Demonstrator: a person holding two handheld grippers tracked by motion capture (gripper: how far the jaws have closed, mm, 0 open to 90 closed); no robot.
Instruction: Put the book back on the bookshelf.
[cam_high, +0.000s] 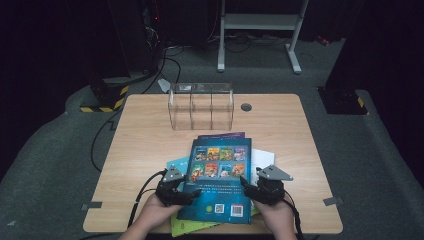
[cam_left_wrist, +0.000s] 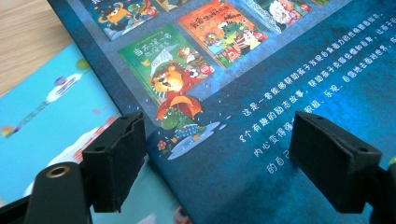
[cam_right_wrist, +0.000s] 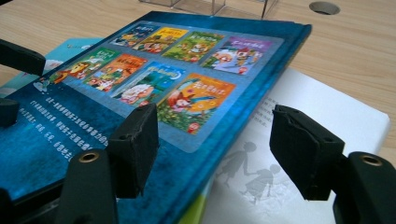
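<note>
Blue and glossy, the hardback book (cam_high: 218, 181) lies on top of a loose pile of thinner books at the near middle of the wooden counter (cam_high: 145, 130), back cover up, with its grid of small cover pictures toward the far side and a barcode near the person's edge. Under it are a light-blue book (cam_left_wrist: 42, 140) sticking out at the left, a white book (cam_right_wrist: 322, 116) with grey silhouette figures at the right, a green one (cam_high: 187, 226) peeking out at the near edge and a purple one (cam_high: 222, 135) at the far edge. Beyond the pile stands a clear acrylic organiser (cam_high: 201, 105) with upright dividers. The left gripper (cam_high: 176, 192) sits at the blue book's left edge, jaws apart and straddling that edge, one jaw over the light-blue book and the other over the cover, not pressing. The right gripper (cam_high: 257, 186) sits at the right edge in the same way, jaws apart, one above the cover and one over the white page; that edge looks slightly lifted off the pile. My reading is that the step in hand is getting a two-sided hold on the top book. The next move calls for each gripper to work a jaw under its edge and close on the board alone, without catching the book beneath, before lifting it level, probably toward the organiser's slots.
</note>
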